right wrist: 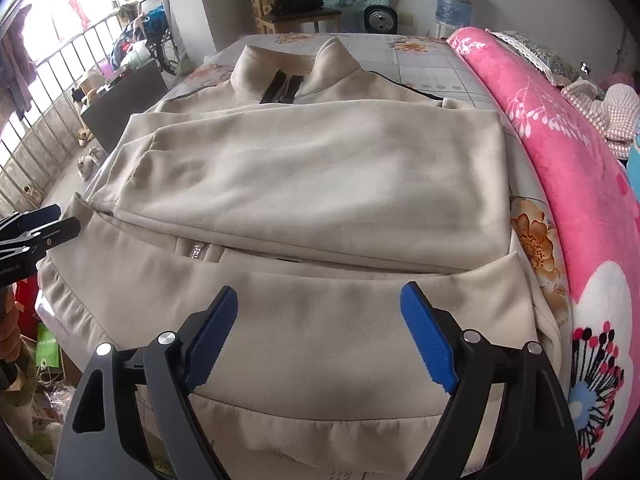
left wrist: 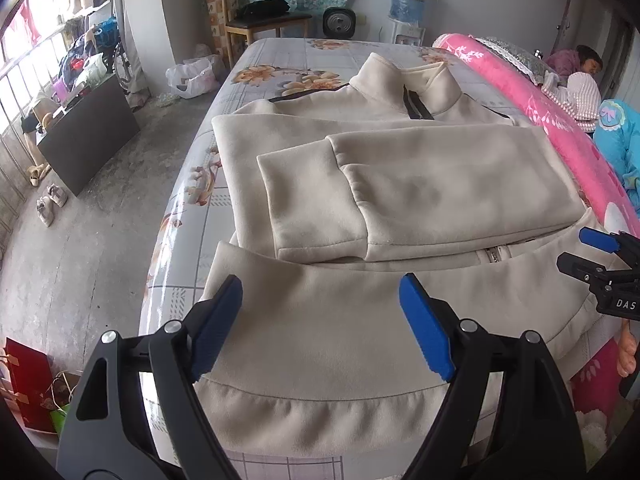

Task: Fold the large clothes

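Note:
A cream zip-up jacket (left wrist: 360,184) lies flat on the bed, collar at the far end, both sleeves folded across its chest. Its hem band hangs over the near edge of the bed. My left gripper (left wrist: 320,292) hovers open above the left part of the hem with nothing between its blue pads. In the right wrist view the same jacket (right wrist: 320,184) fills the middle, and my right gripper (right wrist: 318,300) stands open over the right part of the hem, also empty. The right gripper's fingers (left wrist: 600,256) show at the right edge of the left wrist view. The left gripper's fingers (right wrist: 36,232) show at the left edge of the right wrist view.
A floral sheet (left wrist: 276,64) covers the bed. A rolled pink blanket (right wrist: 560,152) runs along the bed's right side. A person (left wrist: 584,64) lies at the far right. A wooden chair (left wrist: 256,12), a bare concrete floor (left wrist: 80,240), shoes (left wrist: 50,202) and bags (left wrist: 32,392) are to the left.

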Tool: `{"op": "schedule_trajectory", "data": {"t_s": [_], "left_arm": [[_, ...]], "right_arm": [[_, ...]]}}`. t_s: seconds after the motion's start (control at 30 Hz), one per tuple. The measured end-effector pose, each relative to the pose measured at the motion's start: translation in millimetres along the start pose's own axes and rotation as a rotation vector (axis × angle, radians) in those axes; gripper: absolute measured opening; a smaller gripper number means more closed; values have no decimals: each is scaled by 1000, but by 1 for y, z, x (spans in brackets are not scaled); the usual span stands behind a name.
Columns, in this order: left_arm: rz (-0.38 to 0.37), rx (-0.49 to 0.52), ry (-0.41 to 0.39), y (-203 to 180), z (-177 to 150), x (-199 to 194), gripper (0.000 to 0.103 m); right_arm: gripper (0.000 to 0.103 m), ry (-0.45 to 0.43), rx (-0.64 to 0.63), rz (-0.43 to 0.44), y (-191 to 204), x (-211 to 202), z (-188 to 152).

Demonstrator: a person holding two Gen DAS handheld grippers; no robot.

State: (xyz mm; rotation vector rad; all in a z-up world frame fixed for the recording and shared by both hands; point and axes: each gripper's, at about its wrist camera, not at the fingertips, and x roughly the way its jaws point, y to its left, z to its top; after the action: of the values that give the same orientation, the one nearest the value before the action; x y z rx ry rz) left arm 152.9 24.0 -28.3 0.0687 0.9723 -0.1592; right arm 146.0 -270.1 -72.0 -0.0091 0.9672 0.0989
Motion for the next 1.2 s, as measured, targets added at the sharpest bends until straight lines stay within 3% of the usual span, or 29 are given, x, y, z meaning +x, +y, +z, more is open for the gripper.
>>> {"op": "schedule_trajectory", "data": {"t_s": [0.57,1.2], "left_arm": [[86,29,35,-31,40,4,77],[137,24,48,-32,76,20,77]], "right_arm": [[82,0,25,18,-14,-5,15],[82,21,18,100,-24,-17,80]]}}
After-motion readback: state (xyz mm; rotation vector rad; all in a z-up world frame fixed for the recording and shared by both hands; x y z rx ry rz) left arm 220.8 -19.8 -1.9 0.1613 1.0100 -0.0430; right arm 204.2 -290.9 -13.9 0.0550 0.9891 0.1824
